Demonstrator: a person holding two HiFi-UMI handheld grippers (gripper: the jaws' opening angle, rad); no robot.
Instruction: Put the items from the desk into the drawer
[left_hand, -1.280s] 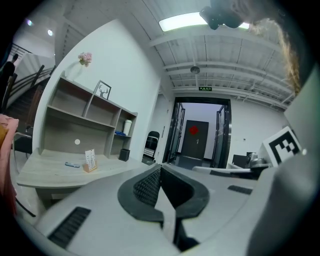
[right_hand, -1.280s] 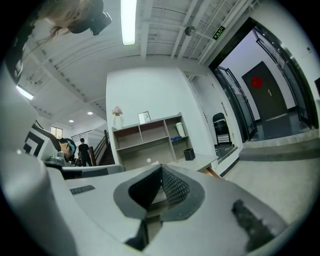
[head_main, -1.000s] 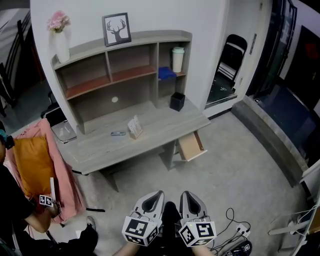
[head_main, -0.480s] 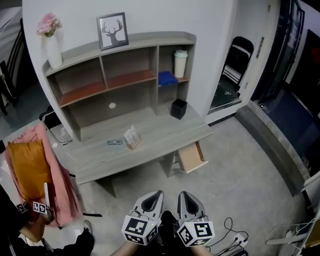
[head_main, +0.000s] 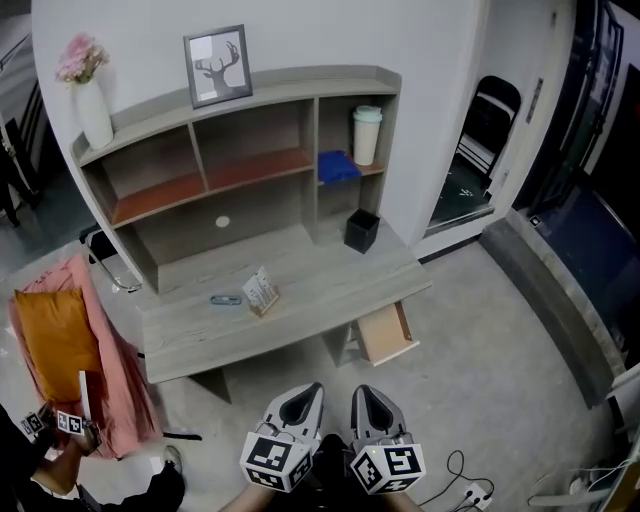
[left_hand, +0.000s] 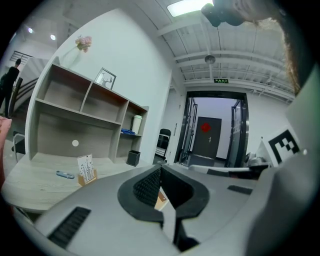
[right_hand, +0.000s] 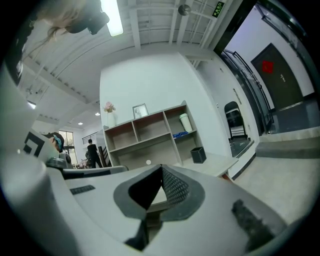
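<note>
Our left gripper (head_main: 312, 392) and right gripper (head_main: 362, 394) are both closed on nothing, well short of the surface (head_main: 330, 285). On it the card stand (head_main: 261, 291) looks light and tippy (take its base). The small flat tool (head_main: 225, 299) beside it seems slim and stiff. The drawer (head_main: 385, 333) stands open below.

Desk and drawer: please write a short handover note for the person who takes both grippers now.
Left gripper: shut, empty.
Right gripper: shut, empty.
Both are short of the desk.
On the desk: a small blue-grey tool, a card stand, a black box.
Drawer: open, under the desk's right end.
Done: nothing stowed that shows.
Left: put all three items in.
</note>
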